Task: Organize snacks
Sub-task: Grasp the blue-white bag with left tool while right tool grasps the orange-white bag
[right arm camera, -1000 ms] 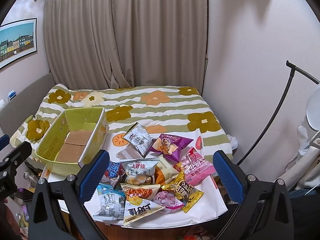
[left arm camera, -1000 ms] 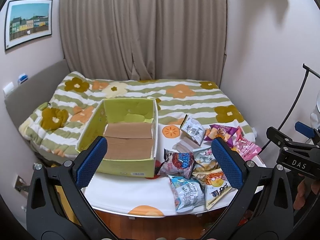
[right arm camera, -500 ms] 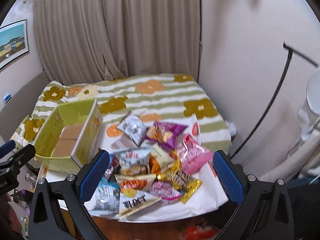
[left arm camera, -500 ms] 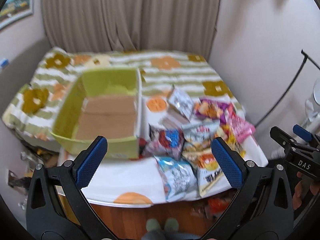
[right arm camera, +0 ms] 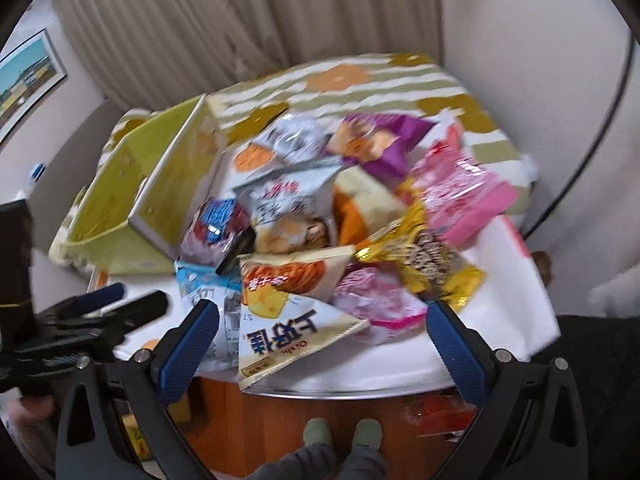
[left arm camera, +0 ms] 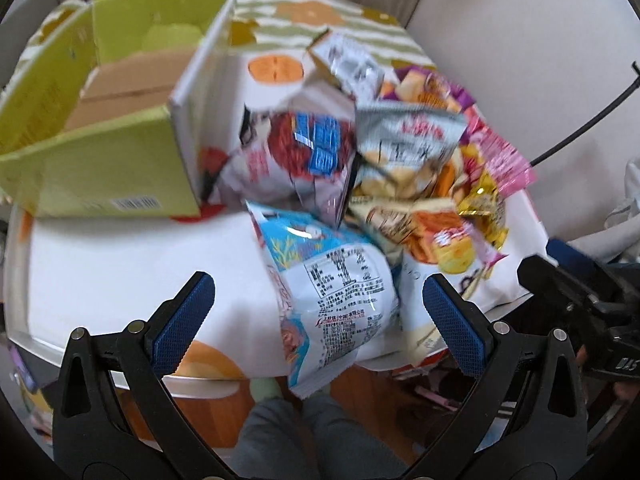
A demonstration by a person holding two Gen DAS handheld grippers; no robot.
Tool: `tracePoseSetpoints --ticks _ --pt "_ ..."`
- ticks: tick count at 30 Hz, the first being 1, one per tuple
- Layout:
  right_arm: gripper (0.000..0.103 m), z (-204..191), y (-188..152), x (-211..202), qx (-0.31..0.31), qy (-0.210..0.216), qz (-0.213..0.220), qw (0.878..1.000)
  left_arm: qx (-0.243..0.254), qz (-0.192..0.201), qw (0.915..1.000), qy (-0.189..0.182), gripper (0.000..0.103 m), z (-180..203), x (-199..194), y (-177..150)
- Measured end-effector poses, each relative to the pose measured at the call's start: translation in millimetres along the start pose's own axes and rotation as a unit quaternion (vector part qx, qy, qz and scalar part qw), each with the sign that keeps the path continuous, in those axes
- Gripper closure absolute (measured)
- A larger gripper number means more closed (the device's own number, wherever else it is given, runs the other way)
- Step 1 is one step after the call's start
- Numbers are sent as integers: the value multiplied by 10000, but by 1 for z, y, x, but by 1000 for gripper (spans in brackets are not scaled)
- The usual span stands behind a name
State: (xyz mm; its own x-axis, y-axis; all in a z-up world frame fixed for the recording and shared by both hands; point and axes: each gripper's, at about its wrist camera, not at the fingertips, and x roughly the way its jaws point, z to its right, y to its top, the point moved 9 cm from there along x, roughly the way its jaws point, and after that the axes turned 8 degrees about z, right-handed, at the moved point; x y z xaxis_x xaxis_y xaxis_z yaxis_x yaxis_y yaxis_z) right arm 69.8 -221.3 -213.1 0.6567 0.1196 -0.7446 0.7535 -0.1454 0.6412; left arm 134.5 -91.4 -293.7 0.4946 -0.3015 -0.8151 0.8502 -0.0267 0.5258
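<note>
A pile of several snack bags lies on a round table with a white cloth (left arm camera: 120,264). A light blue and white bag (left arm camera: 332,292) lies at the near edge, right in front of my open left gripper (left arm camera: 318,316). A red and blue bag (left arm camera: 304,152) sits behind it. A green cardboard box (left arm camera: 104,120) stands open and empty at the left. My open right gripper (right arm camera: 322,344) hovers over a white and orange chip bag (right arm camera: 292,312); a gold bag (right arm camera: 424,256) and a pink bag (right arm camera: 460,192) lie beyond. The box also shows in the right wrist view (right arm camera: 132,192).
A bed with a striped flower blanket (right arm camera: 360,80) stands behind the table. Curtains (right arm camera: 248,20) hang at the back. A black lamp pole (right arm camera: 600,128) leans at the right wall. My feet (right arm camera: 340,432) show on the wooden floor under the table edge.
Both grippers have moved forward and down towards the table; the snack pile now fills both views. Both stay open and empty.
</note>
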Motion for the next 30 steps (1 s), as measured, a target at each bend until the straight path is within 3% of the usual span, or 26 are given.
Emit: tracePoseSetpoints --ticks 6,9,15,17,18,25,30 --pt "0 -7 -2 35 -157 379 -353 9985 -336 -259 9991 40 1 -3 34 -17" --pt "0 -10 -6 53 -257 513 -530 9969 -421 -360 9984 59 6 -4 47 -22" --pt "0 -15 -12 77 -258 782 -782 9935 -655 -428 9969 -47 25 -6 57 -29" --pt "0 -16 -12 83 -263 852 -843 9924 -616 -457 9971 5 42 -6 59 -31" --pt "0 -18 -13 86 -284 881 -877 9918 -593 -462 9972 37 43 -6 60 -31" --pt "1 -27 -14 98 -515 910 -1019 9893 -388 -417 9982 176 51 -2 51 -29" --pt "11 -33 -16 107 -610 921 -1164 9871 -351 -376 9981 335 51 -10 37 -32"
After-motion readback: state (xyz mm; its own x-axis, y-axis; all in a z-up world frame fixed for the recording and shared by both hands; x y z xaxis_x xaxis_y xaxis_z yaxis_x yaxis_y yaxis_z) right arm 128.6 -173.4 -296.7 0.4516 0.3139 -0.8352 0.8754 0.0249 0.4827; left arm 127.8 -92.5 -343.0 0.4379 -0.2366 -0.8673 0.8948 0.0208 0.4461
